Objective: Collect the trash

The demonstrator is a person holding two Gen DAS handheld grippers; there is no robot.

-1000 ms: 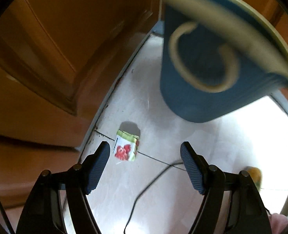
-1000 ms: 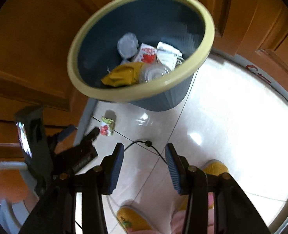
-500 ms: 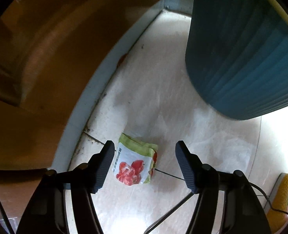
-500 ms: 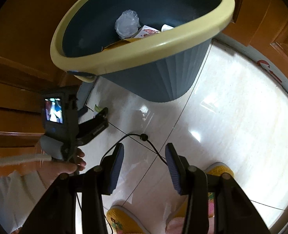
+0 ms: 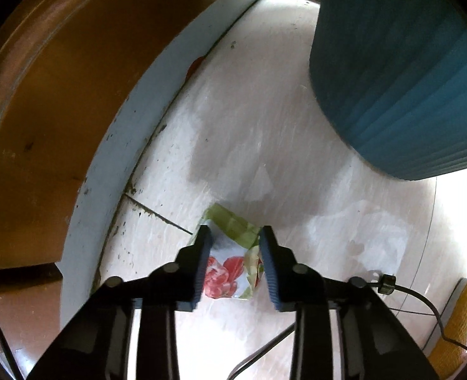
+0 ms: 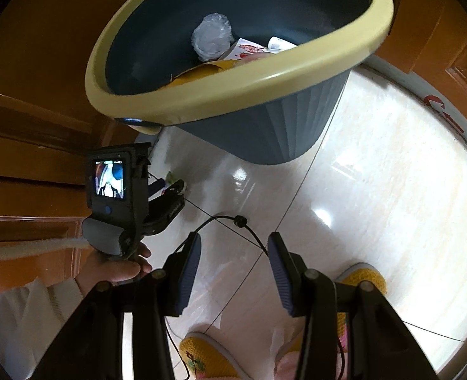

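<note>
The tiled floor is pale and glossy, bounded along its left edge by a grey skirting strip below brown wooden panelling. The blue bin with a cream rim stands on the floor close to that edge; in my right wrist view it holds a crumpled clear plastic piece, a yellow wrapper and a red-and-white packet. My left gripper is down at floor level just short of the bin, its fingers drawn in against both sides of a snack wrapper, green at the top with a red print on white. The wrapper lies on the floor beside a dark grout line, near the skirting edge and apart from the bin's base; whether it has left the floor I cannot tell. My right gripper hangs above the open floor on the near side of the bin, fingers spread and holding nothing. From that view my left hand grips the left tool's handle, and its small screen is lit. A thin black cable crosses the floor between the two grippers. Yellow slippers stand at the near edge.
</note>
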